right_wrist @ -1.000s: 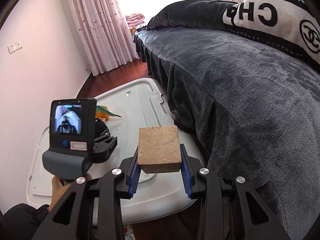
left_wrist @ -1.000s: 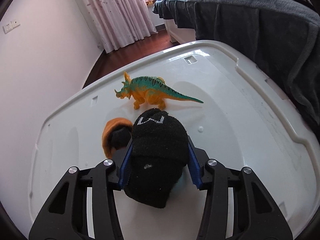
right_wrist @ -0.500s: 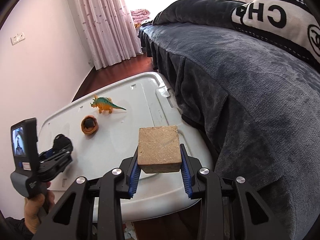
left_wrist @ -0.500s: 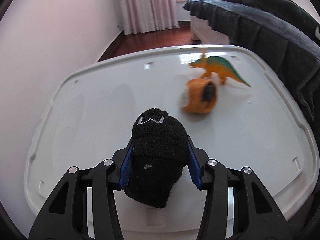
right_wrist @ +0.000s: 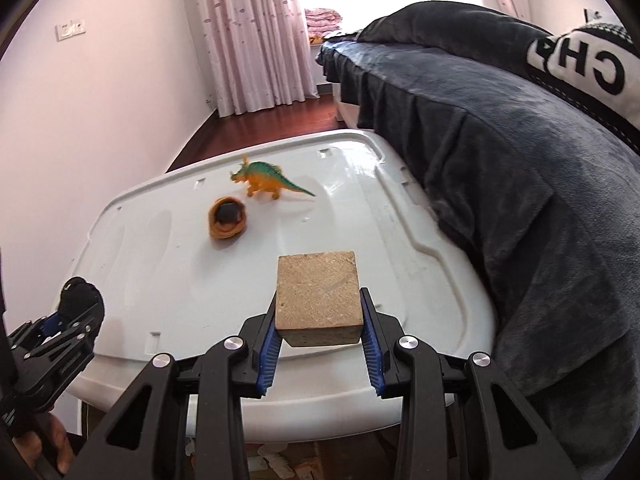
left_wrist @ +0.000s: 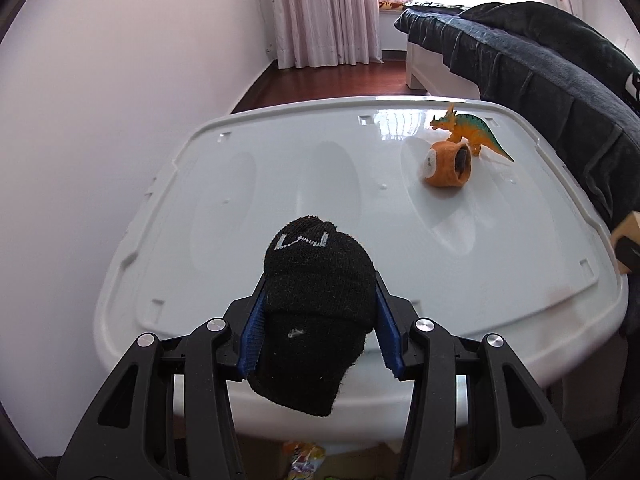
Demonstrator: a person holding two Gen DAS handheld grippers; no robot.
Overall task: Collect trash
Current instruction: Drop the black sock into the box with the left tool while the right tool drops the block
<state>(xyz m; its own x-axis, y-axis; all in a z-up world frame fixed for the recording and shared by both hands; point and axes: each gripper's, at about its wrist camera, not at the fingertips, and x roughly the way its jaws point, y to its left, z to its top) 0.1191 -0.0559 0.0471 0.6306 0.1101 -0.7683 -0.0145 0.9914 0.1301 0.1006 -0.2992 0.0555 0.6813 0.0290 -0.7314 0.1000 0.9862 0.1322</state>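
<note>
Left claw (left_wrist: 320,320) pinching rolled black sock (left_wrist: 316,312), right claw (right_wrist: 320,328) pinching wooden block (right_wrist: 318,292), both lifted clear of white lid surface (right_wrist: 180,280) for carrying off.

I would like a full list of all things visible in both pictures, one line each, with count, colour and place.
black sock: one, black with a grey mark, rolled, held in the left tongs
wooden block: one, light brown, held in the right tongs
toy dinosaur: one, orange and green, standing on the far part of the lid
orange sock: one, orange with a dark inside, rolled, on the lid near the dinosaur
lid: one, white plastic, under the toys
bed cover: one, dark grey, right of the lid
pillow: one, white and black with letters, on the bed
curtain: one, pink, far wall
left tongs: one, black with blue pads, shut on the sock
right tongs: one, black with blue pads, shut on the block
</note>
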